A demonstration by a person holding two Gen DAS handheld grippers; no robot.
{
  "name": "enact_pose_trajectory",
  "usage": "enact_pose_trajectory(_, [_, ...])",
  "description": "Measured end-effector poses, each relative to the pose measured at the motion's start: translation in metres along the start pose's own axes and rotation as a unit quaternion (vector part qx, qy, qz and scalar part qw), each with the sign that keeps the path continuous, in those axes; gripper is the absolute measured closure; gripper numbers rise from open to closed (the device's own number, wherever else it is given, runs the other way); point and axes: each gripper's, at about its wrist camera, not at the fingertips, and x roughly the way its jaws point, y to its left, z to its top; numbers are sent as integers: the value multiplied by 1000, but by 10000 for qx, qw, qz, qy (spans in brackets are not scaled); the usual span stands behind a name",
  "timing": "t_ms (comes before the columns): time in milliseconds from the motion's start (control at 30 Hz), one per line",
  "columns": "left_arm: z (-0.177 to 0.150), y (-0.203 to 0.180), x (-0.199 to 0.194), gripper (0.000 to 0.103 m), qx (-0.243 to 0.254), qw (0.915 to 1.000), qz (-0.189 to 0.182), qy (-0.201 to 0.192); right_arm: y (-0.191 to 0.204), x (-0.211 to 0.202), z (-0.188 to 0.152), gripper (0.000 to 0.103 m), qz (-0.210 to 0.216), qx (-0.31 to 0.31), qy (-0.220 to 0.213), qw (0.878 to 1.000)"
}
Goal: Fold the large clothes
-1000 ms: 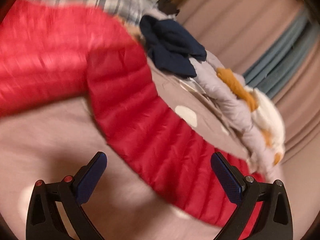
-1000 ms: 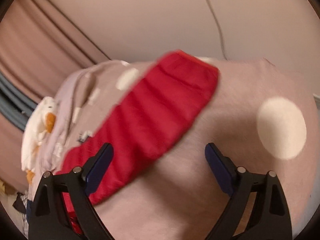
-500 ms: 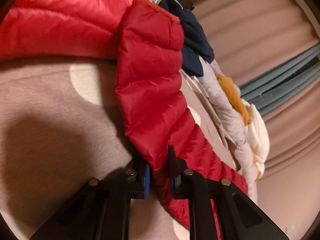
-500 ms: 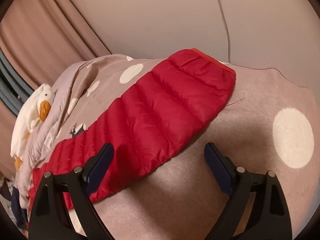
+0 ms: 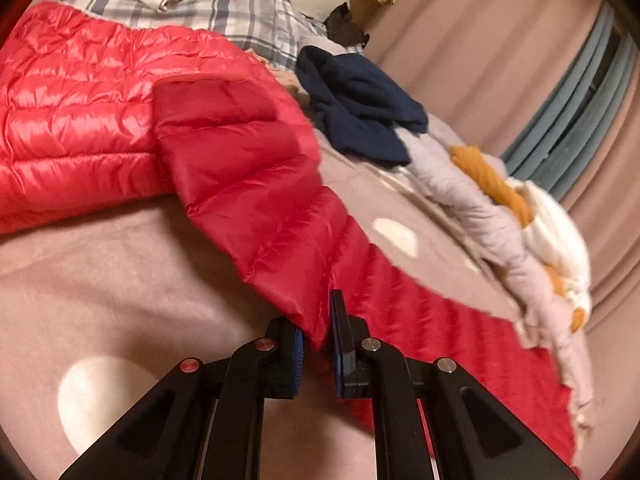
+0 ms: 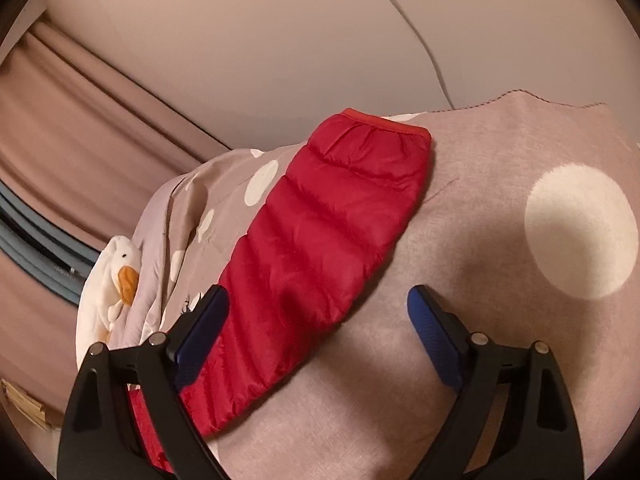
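Note:
A red quilted puffer jacket (image 5: 80, 120) lies on a pink blanket with white dots (image 5: 120, 264). Its body fills the upper left of the left wrist view. One sleeve (image 5: 248, 184) runs down from it towards the camera. My left gripper (image 5: 316, 340) is shut on a fold of that sleeve, which is lifted off the blanket. In the right wrist view the sleeve (image 6: 320, 248) lies flat and diagonal, its cuff at the far end. My right gripper (image 6: 318, 308) hovers open over it, the left pad (image 6: 204, 328) above the sleeve's edge, the right pad above bare blanket.
A navy garment (image 5: 360, 108), a grey cloth (image 5: 472, 200) and a white duck plush (image 5: 552, 240) lie along the bed's right side. Plaid fabric (image 5: 248, 16) and folded clothes sit behind the jacket. Curtains and a wall with a cable (image 6: 420, 40) bound the bed.
My left gripper went from wide open to shut on the sleeve, then drew back and lifted it. The right gripper stayed open and drifted slightly over the sleeve.

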Motion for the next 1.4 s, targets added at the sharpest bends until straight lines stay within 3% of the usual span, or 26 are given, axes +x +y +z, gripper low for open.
enact_pose_trajectory(100, [-3,-12,-8,93,131,9999,-33,25,-5,2,1,13,18,12,10,10000])
enact_pose_trajectory(200, [-8,-28,-12,93,343,9994,37,-38,0,8,2,21,26,-107,14,9999])
enact_pose_trajectory(267, [-11,-28,-20,93,202,9998,-17,-72,3,16,3,44,20,-215,41,9998])
enact_pose_trajectory(333, [-15,-21,-25,93,-160,9997,-193,-8,4,23,3,59,-106,-324,-49,9994])
enact_pose_trajectory(400, [-19,-21,-27,93,-193,9997,-121,-41,3,29,4,68,-50,-522,3,9986])
enact_pose_trajectory(467, [-24,-26,-31,93,38,9998,155,-143,0,29,7,84,-57,-485,35,9988])
enact_pose_trajectory(533, [-26,-32,-32,93,161,9993,290,-169,-6,26,9,91,3,-380,4,9993])
enact_pose_trajectory(667, [-30,-35,-34,93,4,9998,125,-180,0,13,9,95,-41,-628,-151,9979])
enact_pose_trajectory(800, [-33,-47,-39,93,280,9987,314,-273,29,-7,8,95,-131,-1128,-478,9924])
enact_pose_trajectory(933, [-32,-57,-51,93,445,9972,326,-513,73,-39,-3,95,273,-1458,-841,9853])
enact_pose_trajectory(1033, [-32,-66,-57,93,690,9943,467,-672,124,-60,-28,96,410,-2105,-1005,9715])
enact_pose_trajectory(1133, [-33,-72,-58,93,921,9916,560,-713,177,-72,-61,95,894,-2608,-892,9571])
enact_pose_trajectory(1300, [-31,-65,-62,93,733,9940,412,-694,264,-96,-136,96,1696,-3562,-490,9176])
enact_pose_trajectory(1400, [-27,-59,-65,93,633,9941,487,-735,307,-108,-190,96,2043,-4140,-226,8868])
